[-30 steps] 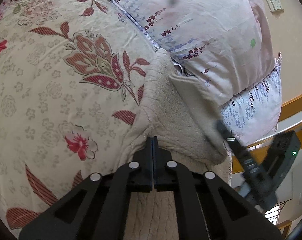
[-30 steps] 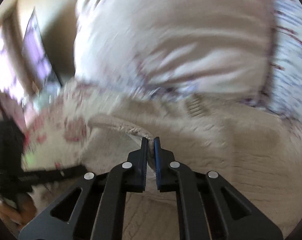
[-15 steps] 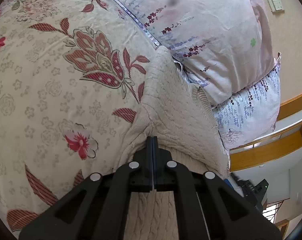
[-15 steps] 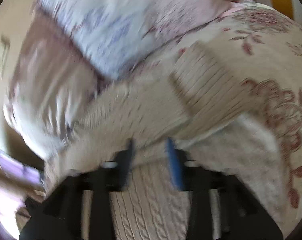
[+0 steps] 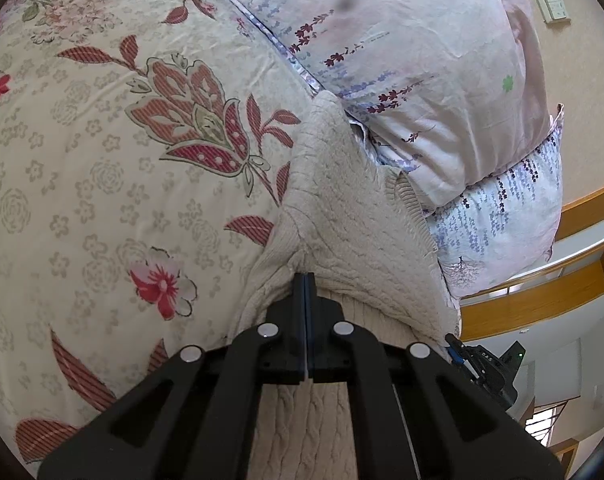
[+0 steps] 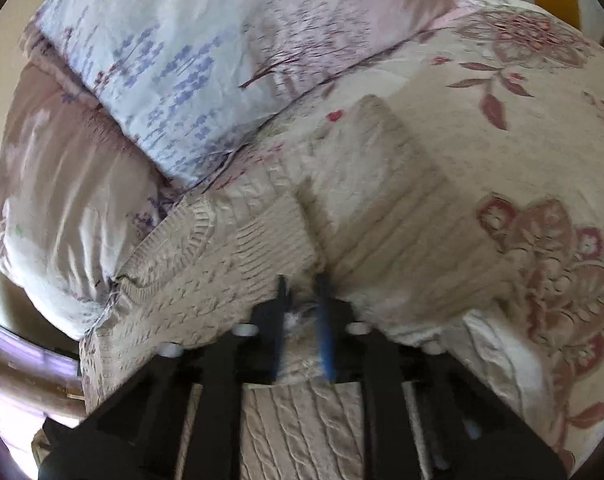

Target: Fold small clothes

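Lying on the floral bedspread (image 5: 102, 184) just beside the stacked pillows (image 5: 422, 80) is a cream cable-knit sweater (image 5: 354, 216), partly folded over on itself. The left gripper (image 5: 304, 280) is pinched tight on a fold of the knit at its near edge. The right gripper (image 6: 302, 284) has its jaws nearly together with a wad of the sweater caught between them.

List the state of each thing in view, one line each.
cream knit sweater: lying on the bed, partly folded, a flap doubled over.
left gripper: shut on the sweater's edge.
right gripper: shut on a fold of sweater.
floral bedspread: spread flat.
pillows: stacked beside the sweater.
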`<act>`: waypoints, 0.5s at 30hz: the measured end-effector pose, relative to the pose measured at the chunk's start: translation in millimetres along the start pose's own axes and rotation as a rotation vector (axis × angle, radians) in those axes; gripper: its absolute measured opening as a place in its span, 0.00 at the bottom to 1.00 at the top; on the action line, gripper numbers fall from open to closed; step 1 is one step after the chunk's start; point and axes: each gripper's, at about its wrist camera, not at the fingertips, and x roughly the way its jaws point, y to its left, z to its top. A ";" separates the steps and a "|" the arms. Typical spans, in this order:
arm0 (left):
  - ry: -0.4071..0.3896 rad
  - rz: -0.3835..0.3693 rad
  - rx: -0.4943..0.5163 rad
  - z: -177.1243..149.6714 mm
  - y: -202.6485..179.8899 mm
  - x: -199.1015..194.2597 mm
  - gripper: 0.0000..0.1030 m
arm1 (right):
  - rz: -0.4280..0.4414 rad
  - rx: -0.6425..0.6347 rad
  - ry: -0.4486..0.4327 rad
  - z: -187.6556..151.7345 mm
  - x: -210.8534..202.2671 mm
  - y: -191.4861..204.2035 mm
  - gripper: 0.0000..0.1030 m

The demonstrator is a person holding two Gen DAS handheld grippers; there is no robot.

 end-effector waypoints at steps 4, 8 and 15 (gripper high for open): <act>0.000 0.000 -0.001 0.4 -0.2 -0.2 0.03 | 0.008 -0.115 -0.158 -3.6 -38.6 25.2 0.09; -0.001 0.001 0.001 0.5 -0.3 -0.3 0.03 | -0.098 -0.096 -0.077 -8.3 -19.1 13.1 0.09; 0.004 -0.002 -0.005 -0.2 0.6 -0.6 0.03 | -0.145 -0.080 -0.057 -13.7 -14.3 9.2 0.09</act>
